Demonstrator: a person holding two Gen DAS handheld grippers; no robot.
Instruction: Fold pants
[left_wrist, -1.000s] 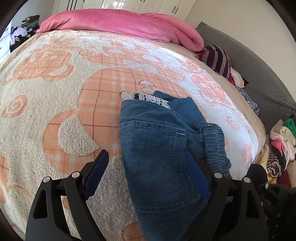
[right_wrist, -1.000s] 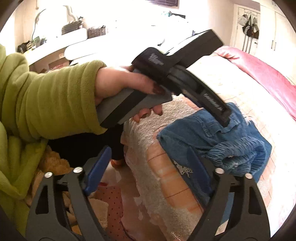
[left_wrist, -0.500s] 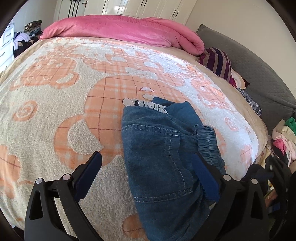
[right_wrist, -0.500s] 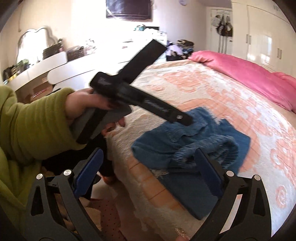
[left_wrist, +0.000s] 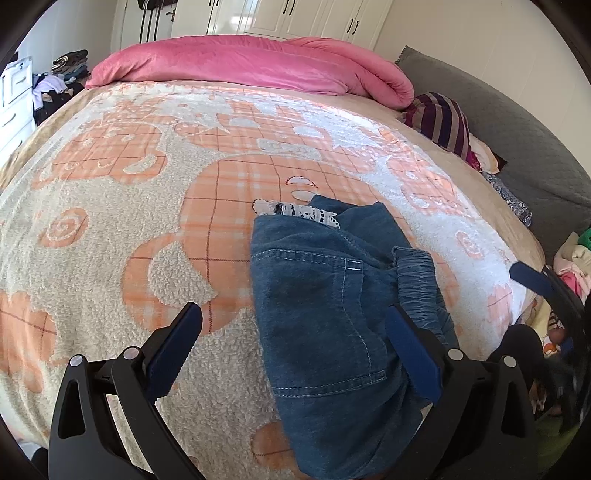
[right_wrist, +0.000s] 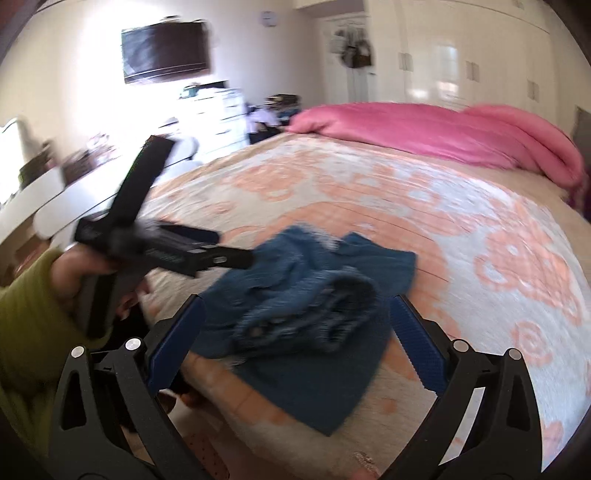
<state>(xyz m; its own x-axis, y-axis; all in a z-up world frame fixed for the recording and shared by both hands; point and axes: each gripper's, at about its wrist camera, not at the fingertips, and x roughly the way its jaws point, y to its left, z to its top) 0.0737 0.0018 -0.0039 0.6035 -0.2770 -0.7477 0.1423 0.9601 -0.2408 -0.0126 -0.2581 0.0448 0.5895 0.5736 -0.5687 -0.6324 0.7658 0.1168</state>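
Note:
Blue denim pants (left_wrist: 332, 314) lie folded into a bundle near the bed's near edge, with a white lace trim at the far end and the gathered waistband on the right. They also show, blurred, in the right wrist view (right_wrist: 306, 306). My left gripper (left_wrist: 293, 354) is open and empty, held just above the pants' near end. My right gripper (right_wrist: 293, 339) is open and empty, off the bed's corner, facing the pants. The left gripper's body (right_wrist: 166, 247) shows at the left of the right wrist view, held by a hand in a green sleeve.
The bed has an orange and cream fleece blanket (left_wrist: 147, 206). A pink duvet (left_wrist: 251, 62) lies rolled at the head. Striped clothes (left_wrist: 439, 122) and a grey padded surface (left_wrist: 524, 147) are at the right. Piled clothes (left_wrist: 572, 266) sit off the bed's right corner.
Both grippers have pulled back and risen from the pants, showing more of the bed. The right wrist view has swung right toward the bed. The pants lie still.

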